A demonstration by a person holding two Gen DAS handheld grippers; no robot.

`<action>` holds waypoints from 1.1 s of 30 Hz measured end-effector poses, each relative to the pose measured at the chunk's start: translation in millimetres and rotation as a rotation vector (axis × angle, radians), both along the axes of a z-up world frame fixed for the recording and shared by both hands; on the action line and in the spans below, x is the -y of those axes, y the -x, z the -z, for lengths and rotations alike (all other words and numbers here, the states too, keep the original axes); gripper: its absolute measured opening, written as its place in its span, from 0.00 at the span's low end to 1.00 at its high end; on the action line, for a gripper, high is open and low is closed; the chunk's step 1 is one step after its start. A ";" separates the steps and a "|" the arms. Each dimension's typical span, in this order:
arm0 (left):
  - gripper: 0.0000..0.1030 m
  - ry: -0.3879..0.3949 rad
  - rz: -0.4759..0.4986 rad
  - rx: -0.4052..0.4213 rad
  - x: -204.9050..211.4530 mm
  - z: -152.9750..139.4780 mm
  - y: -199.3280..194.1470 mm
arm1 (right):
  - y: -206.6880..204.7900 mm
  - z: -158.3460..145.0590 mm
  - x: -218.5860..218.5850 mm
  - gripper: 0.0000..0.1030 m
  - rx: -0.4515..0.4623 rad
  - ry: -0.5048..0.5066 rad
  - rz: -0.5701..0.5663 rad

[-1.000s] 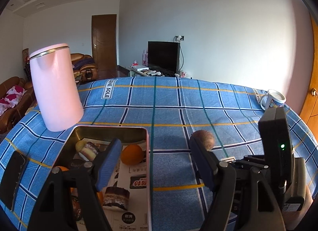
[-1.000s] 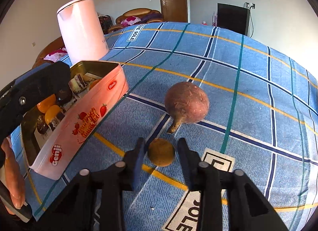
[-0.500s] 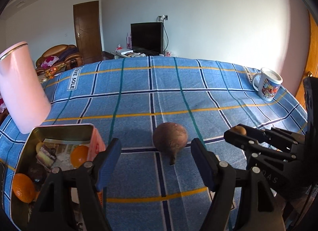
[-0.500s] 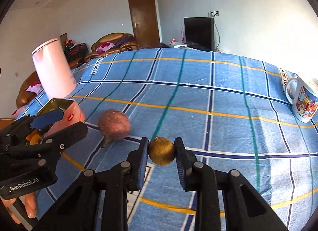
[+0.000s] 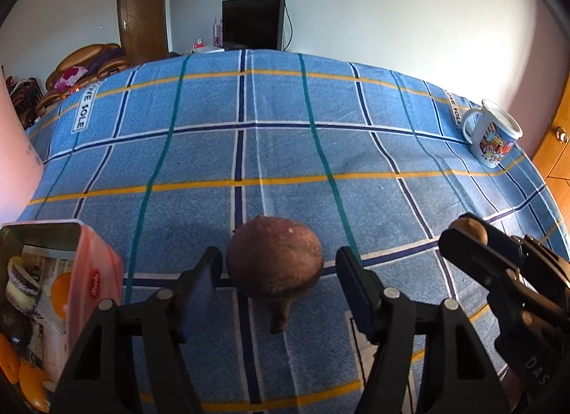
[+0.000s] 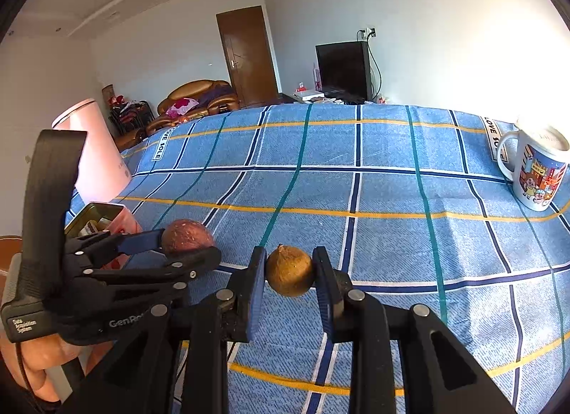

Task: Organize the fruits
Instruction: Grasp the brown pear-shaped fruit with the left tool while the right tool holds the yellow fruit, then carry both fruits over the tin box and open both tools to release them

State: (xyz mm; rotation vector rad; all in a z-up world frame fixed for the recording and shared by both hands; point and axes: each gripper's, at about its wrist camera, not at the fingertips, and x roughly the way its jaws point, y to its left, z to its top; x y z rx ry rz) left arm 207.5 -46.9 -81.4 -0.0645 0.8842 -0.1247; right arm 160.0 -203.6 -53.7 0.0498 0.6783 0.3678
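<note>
the table [image 5: 356, 150], under a blue checked cloth, carries an open tin [image 5: 89, 271] at the left, already holding oranges and wrapped snacks. the big brown fruit [image 5: 274, 264] sits on the cloth just right of the tin, its stem end pointing back toward the camera. the left tool [image 5: 278, 275] straddles it: the fruit lies dead centre between the pads, which are closing but show a sliver of gap on each side, so nothing is grasped yet. the tin lies to that tool's left, so the left hand is likely the nearer carrier. the right tool [image 6: 289, 275] is clenched on the small fruit [image 6: 289, 274], held above the cloth.
</note>
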 end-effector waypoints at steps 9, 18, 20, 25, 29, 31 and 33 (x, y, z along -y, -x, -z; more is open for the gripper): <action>0.52 0.026 -0.006 0.013 -0.9 4.3 7.0 | 4.9 -2.3 0.1 0.27 0.032 -0.019 -0.020; 0.52 -0.023 -0.002 0.146 7.3 -13.9 33.5 | 12.6 -7.9 2.0 0.27 0.086 -0.028 -0.013; 0.52 -0.036 -0.002 0.176 9.4 -17.8 39.2 | 16.3 -9.4 1.5 0.27 0.102 -0.027 -0.012; 0.52 -0.064 0.001 0.235 13.5 -24.7 50.9 | 23.3 -13.1 1.3 0.27 0.140 -0.025 -0.009; 0.52 -0.075 0.002 0.266 15.7 -27.8 57.5 | 28.3 -16.3 1.8 0.27 0.172 -0.026 -0.006; 0.52 -0.075 -0.001 0.280 15.4 -29.3 60.5 | 30.2 -17.7 1.4 0.27 0.185 -0.024 -0.005; 0.52 -0.074 -0.006 0.294 14.5 -30.8 63.0 | 33.4 -18.8 1.0 0.27 0.201 -0.021 -0.004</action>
